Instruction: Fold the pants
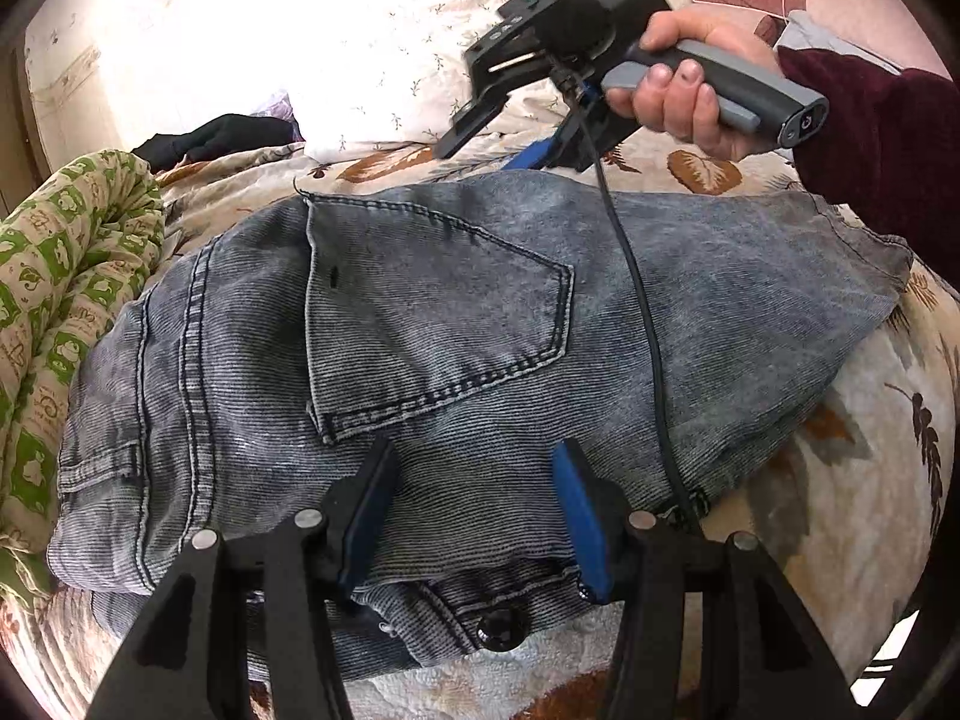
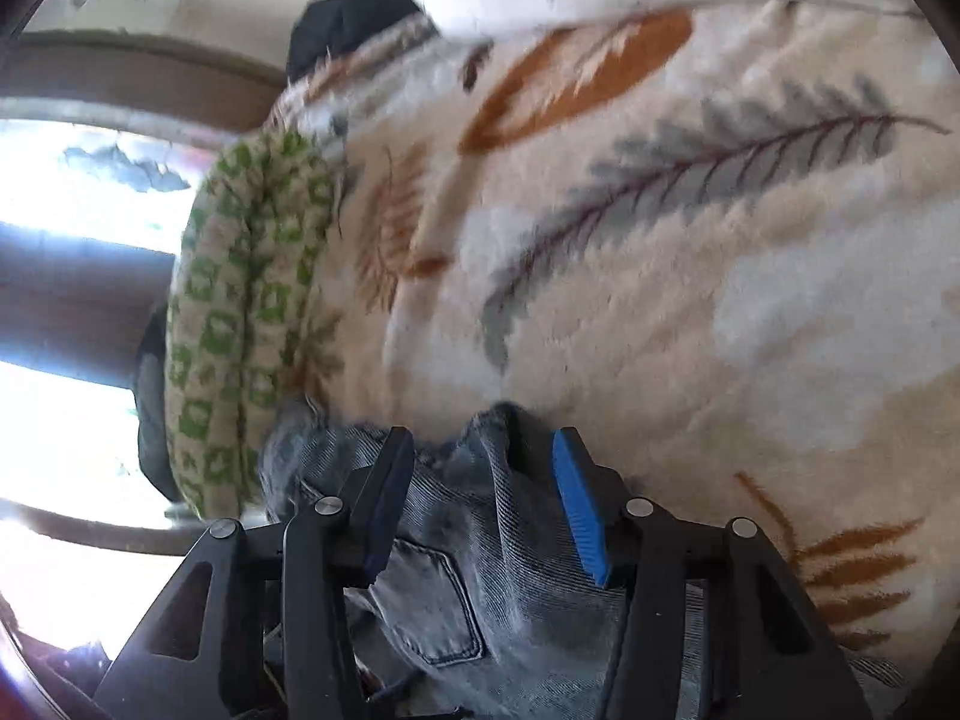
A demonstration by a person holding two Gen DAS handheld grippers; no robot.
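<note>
Bed (image 1: 840, 540): covered by a cream blanket with a leaf print; it carries everything else.
Rolled quilt (image 1: 66, 276): green and cream, lying along the far-left edge of the bed, just beside the pants.
Pillow (image 1: 390, 84): pale, floral, at the head of the bed, apart from the denim.
Pants (image 1: 420, 330): grey-blue washed jeans lying flat on the blanket as a compact, thick bundle, back pocket up, waistband button showing at the near edge.
Right hand (image 1: 690, 84): grips the handle of its tool, held up above the far edge of the pants, with a black cable trailing down across the denim.
Left tool (image 1: 474, 504): fingers parted wide, poised over the waistband end; nothing is between the pads, and whether they touch the cloth I cannot tell.
Right tool (image 2: 480, 492): fingers spread apart, a raised ridge of denim showing in the gap, but not pinched; the view is blurred.
Step in hand: judging by the bundle's shape, the folds look made and both tools seem to have let go.
Next move: likely press the bundle flat and square its edges, or take one end for a last fold; that calls for closing on all the layers together, so none slips out.
</note>
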